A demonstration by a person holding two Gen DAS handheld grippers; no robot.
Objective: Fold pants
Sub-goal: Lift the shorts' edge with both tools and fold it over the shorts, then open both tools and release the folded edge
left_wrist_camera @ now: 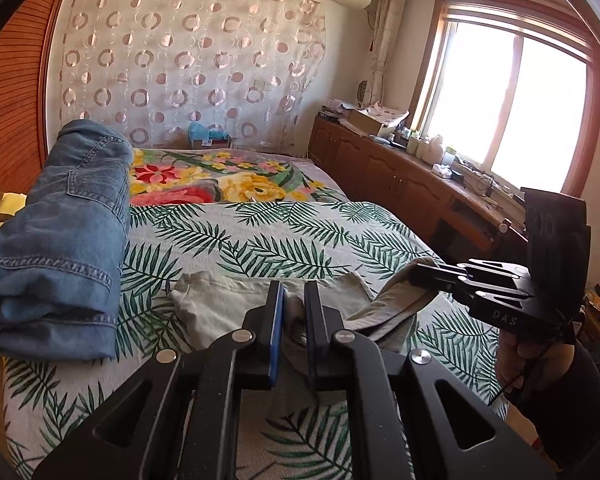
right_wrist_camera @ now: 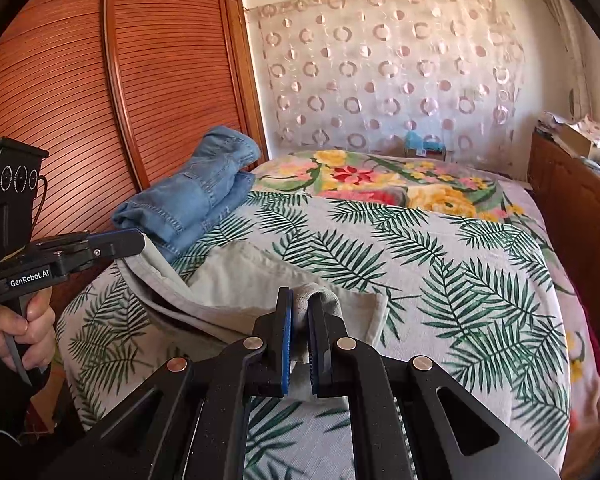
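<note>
Pale grey-beige cotton pants [left_wrist_camera: 236, 300] lie across the near part of a bed, on a bedspread [left_wrist_camera: 260, 236] printed with green palm fronds on white, and both grippers are clamped on the fabric. In the left wrist view, the left gripper [left_wrist_camera: 294, 300] reaches forward from the bottom of the picture with its two black fingers nearly together, a bunched fold of the pants pinched between them. To its right, the right gripper [left_wrist_camera: 424, 274] comes in from the side, its fingers closed on an edge of the same garment, which hangs in a lifted band between the two tools. A hand [left_wrist_camera: 512, 360] in a dark sleeve grips the right tool's handle. In the right wrist view, the right gripper [right_wrist_camera: 300, 312] shows blue pads [right_wrist_camera: 286, 340] pressed close on a small hump of the grey cloth. At the left of that view, the left gripper [right_wrist_camera: 138, 242] bites the far edge of the pants, and another hand [right_wrist_camera: 28, 332] holds its handle. The pants spread flat on the bedspread between and beyond the two tools. A folded pair of blue jeans [left_wrist_camera: 60, 232] rests on the left side of the bed, well apart from the pants, next to a reddish slatted wooden wardrobe [right_wrist_camera: 100, 100]. Farther back lies a bright floral blanket [left_wrist_camera: 220, 180], behind it a sheer curtain [left_wrist_camera: 188, 60] patterned with rings. A sunlit window [left_wrist_camera: 512, 108] stands above a wooden cabinet [left_wrist_camera: 380, 168] along the right wall.
</note>
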